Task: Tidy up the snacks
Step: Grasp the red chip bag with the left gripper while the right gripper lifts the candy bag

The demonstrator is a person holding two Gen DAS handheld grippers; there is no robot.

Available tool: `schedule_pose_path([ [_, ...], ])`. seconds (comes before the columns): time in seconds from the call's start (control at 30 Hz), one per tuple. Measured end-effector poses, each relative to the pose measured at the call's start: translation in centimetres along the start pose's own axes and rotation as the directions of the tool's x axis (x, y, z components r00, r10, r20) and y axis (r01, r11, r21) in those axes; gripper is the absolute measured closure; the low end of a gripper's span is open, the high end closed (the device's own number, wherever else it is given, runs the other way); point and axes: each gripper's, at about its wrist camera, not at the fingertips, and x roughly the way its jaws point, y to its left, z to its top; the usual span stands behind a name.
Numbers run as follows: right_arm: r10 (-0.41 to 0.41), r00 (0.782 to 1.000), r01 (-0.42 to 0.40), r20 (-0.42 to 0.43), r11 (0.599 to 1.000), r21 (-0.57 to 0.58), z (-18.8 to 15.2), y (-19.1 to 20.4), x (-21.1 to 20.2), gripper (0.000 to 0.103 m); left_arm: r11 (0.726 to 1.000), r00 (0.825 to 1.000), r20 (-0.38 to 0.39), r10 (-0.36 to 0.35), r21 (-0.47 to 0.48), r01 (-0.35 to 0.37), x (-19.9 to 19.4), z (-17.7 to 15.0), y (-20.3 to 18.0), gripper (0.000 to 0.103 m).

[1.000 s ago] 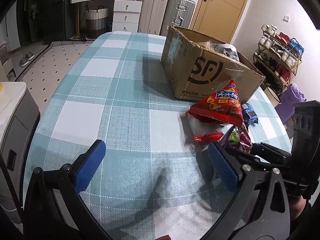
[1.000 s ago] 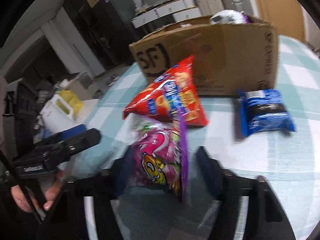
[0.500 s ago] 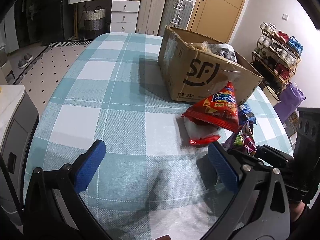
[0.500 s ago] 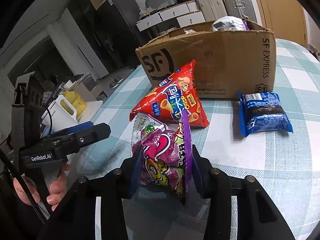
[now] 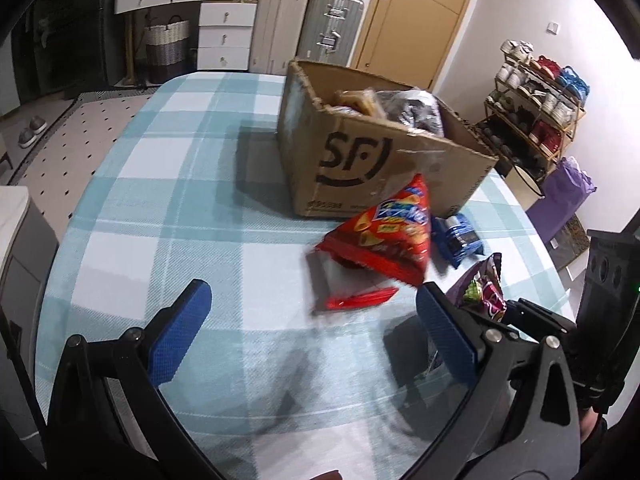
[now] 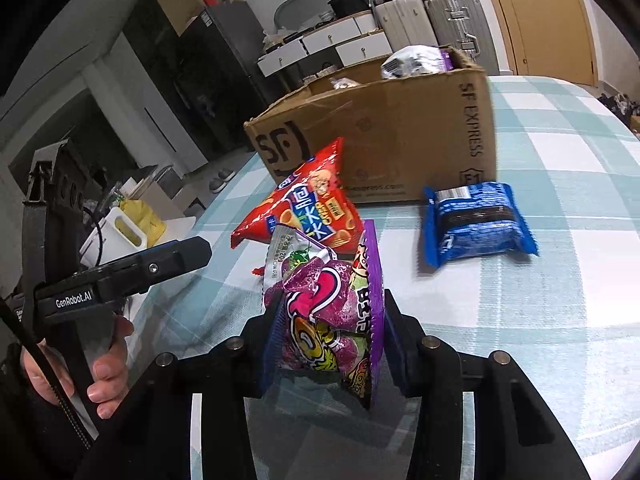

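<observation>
The left tongs hang above the checked tabletop with their blue pads spread wide apart and nothing between them; the right wrist view shows the same tool at its left edge, gripped by a bare hand. Just ahead of them a red chip bag stands tilted over a clear, red-edged wrapper lying flat on the cloth. Behind the chips sits an open cardboard box printed with an SF logo, packets showing above its rim. To the right of the red bag, near the box's front corner, a blue cookie pack lies flat on the tabletop. Farther right, the right tongs are clamped on a purple candy bag, its crumpled body pinched between the two pads and standing upright above the cloth, just in front of the chip bag. From the left wrist view only the purple bag's top shows, behind the right-hand pad. Suitcases and white drawers line the far wall.
</observation>
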Motion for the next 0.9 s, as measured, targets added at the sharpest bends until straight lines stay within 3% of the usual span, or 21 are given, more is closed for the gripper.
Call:
schedule_pose_path([
  [0.37,-0.053,0.997,0.051,0.053,0.998,0.046,-0.3,-2.6,-3.2,0.059,0.996,1.0,-0.011,-0.019,0.091,0.02,1.8,2.2,-4.1,0.001],
  [0.9,-0.077,0.994,0.07,0.079,0.994,0.084,-0.9,-5.3,-5.8,0.059,0.996,0.998,-0.059,-0.021,0.085,0.026,6.5,4.5,-5.5,0.001],
])
